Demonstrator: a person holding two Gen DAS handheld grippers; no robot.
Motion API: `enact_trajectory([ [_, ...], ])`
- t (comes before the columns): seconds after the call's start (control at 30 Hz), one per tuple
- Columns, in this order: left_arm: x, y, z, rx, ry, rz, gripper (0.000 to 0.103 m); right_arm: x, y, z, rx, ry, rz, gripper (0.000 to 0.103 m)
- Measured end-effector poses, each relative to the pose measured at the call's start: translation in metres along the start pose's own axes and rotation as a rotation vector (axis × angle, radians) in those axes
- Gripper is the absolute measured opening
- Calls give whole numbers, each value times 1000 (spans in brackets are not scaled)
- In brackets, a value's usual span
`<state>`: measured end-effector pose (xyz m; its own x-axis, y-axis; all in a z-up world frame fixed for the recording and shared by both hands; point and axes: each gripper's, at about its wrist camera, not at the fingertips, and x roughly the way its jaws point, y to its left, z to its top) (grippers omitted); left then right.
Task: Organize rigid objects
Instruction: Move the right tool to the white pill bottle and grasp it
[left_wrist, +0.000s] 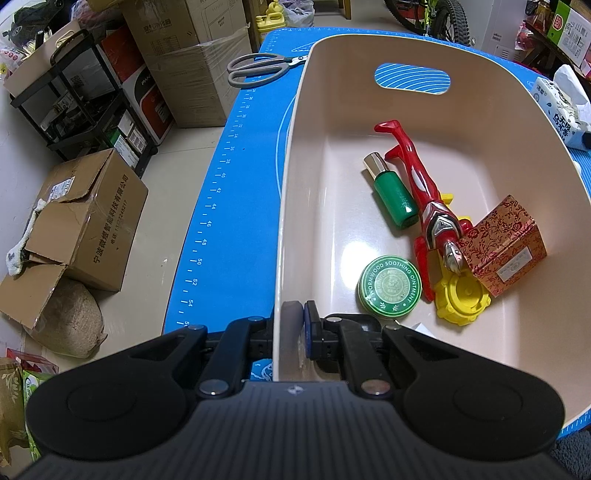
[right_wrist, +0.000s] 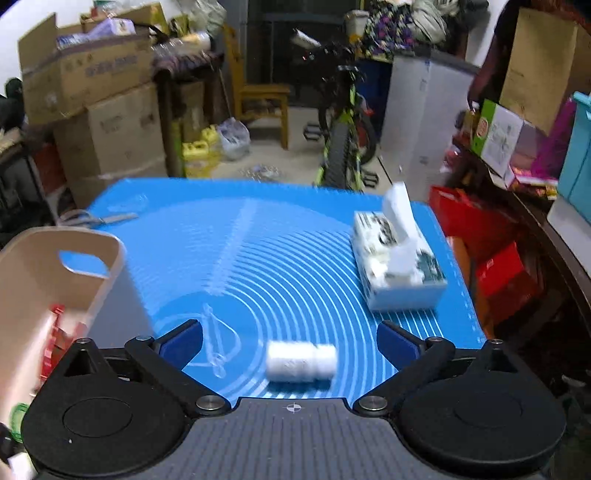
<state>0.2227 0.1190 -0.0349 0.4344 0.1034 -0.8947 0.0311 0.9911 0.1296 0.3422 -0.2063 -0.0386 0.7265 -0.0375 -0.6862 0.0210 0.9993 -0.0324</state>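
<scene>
A beige plastic basket (left_wrist: 295, 155) stands on the blue mat (left_wrist: 236, 192). My left gripper (left_wrist: 300, 321) is shut on the basket's near wall, one pad outside and one inside. Inside lie a red toy figure (left_wrist: 421, 188), a green bottle (left_wrist: 393, 195), a green ointment tin (left_wrist: 389, 288), a yellow toy (left_wrist: 463, 297) and a red patterned box (left_wrist: 506, 245). In the right wrist view my right gripper (right_wrist: 290, 338) stands wide open over the mat (right_wrist: 280, 251), nothing between its pads. A white bottle (right_wrist: 301, 361) lies on its side just ahead. The basket (right_wrist: 85, 266) is at the left.
Grey scissors (left_wrist: 258, 68) lie on the mat's far left corner. A tissue pack (right_wrist: 397, 262) sits on the mat's right side. A clear plastic piece (right_wrist: 218, 343) lies near my right gripper's left finger. Cardboard boxes (left_wrist: 88, 218), a bicycle (right_wrist: 345, 140) and a chair (right_wrist: 258, 107) surround the table.
</scene>
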Motion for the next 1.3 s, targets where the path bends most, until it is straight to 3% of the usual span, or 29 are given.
enact_trajectory([
  [0.43,0,0,0,0,0,0,13,70,10,-28,-32,115,-40,101],
  [0.77,0,0,0,0,-1,0,13,89,-9,-36,122,61,-66,100],
  [1.0,0,0,0,0,0,2,13,92,-9,-43,131,52,-58,84],
  [1.07,0,1,0,0,0,1,13,90,-6,-43,122,44,-47,77],
  [1.13,0,0,0,0,0,1,13,88,-1,-41,109,39,-44,63],
  [1.3,0,0,0,0,0,2,13,82,7,-41,87,29,-36,64],
])
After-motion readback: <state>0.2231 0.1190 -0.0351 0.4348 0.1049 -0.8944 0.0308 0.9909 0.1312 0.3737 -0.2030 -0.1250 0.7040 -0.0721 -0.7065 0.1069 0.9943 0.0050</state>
